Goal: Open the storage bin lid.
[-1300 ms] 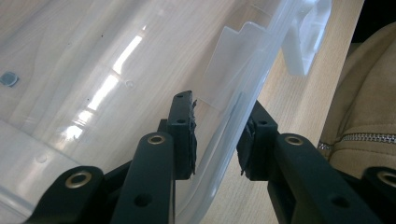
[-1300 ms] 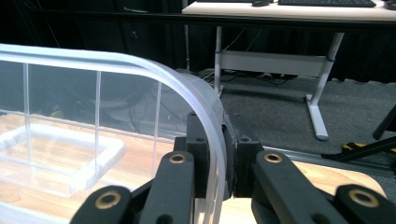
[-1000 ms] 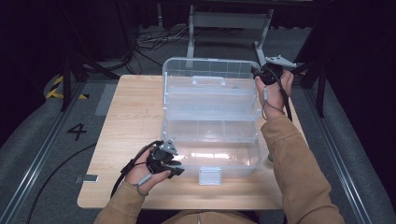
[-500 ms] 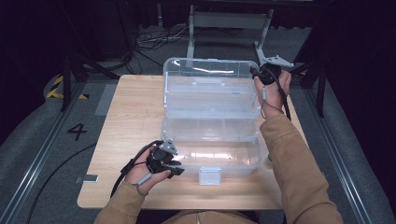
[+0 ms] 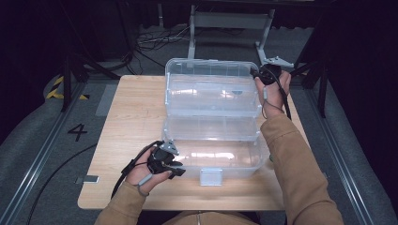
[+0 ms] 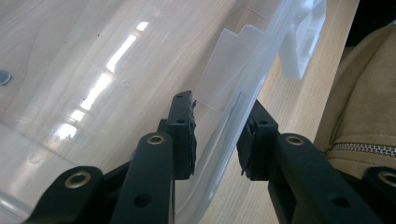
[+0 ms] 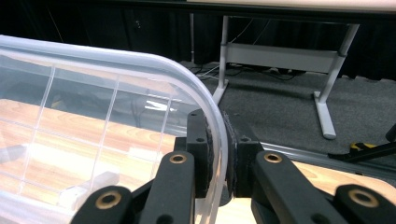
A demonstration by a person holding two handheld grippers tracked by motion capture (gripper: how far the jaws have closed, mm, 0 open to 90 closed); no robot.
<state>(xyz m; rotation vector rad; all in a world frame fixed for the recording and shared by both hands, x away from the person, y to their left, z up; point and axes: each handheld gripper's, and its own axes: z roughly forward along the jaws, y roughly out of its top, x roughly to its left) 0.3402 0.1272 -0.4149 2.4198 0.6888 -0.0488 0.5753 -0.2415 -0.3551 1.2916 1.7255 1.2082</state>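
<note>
The clear plastic storage box (image 5: 213,152) sits mid-surface (image 5: 126,122) with its lid (image 5: 211,86) raised and its white latch (image 5: 210,176) at the near edge. To swing the lid steadily, keep the base pinned and guide the lid corner along its hinge arc — no twisting. The right hand-held gripper (image 7: 223,154) is clamped narrow on the lid's curved far-right rim, one pad inside, one outside. The left hand-held gripper (image 6: 215,140) straddles the base's near-left wall with jaws part-way apart; whether its pads press on the wall cannot be told.
</note>
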